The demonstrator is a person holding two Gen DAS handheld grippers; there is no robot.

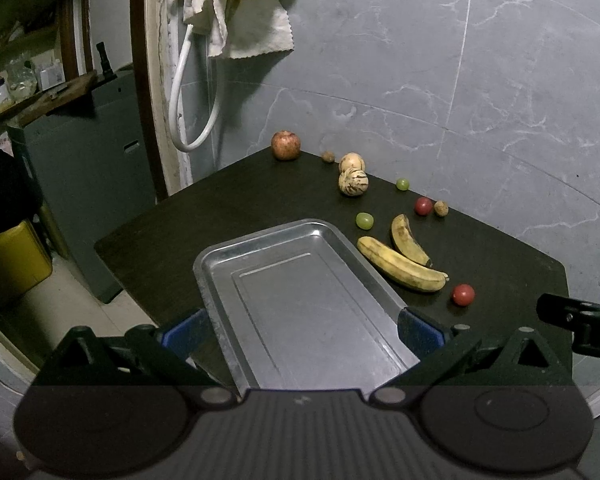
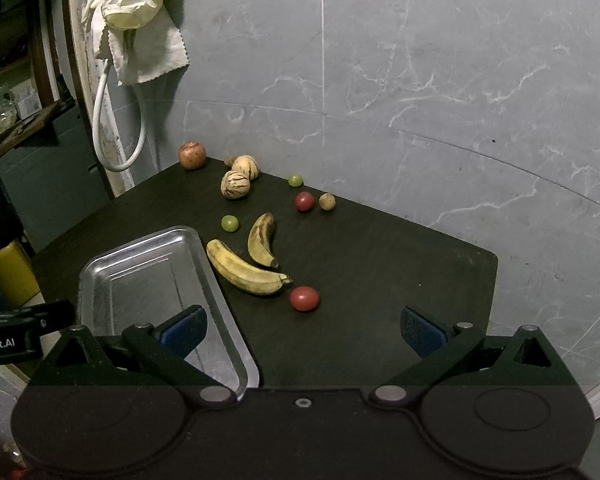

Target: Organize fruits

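Where marble wall point(image 1: 480, 92) meets dark table point(image 1: 180, 224).

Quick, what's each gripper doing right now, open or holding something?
Left gripper: open, holding nothing, poised over the metal tray.
Right gripper: open, holding nothing.

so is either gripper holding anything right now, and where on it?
Nothing held. Left gripper and right gripper are both open and empty; the tray is empty too.

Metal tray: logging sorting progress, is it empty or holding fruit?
Empty: the rectangular metal tray shows bare floor; all fruit lies on the dark table.
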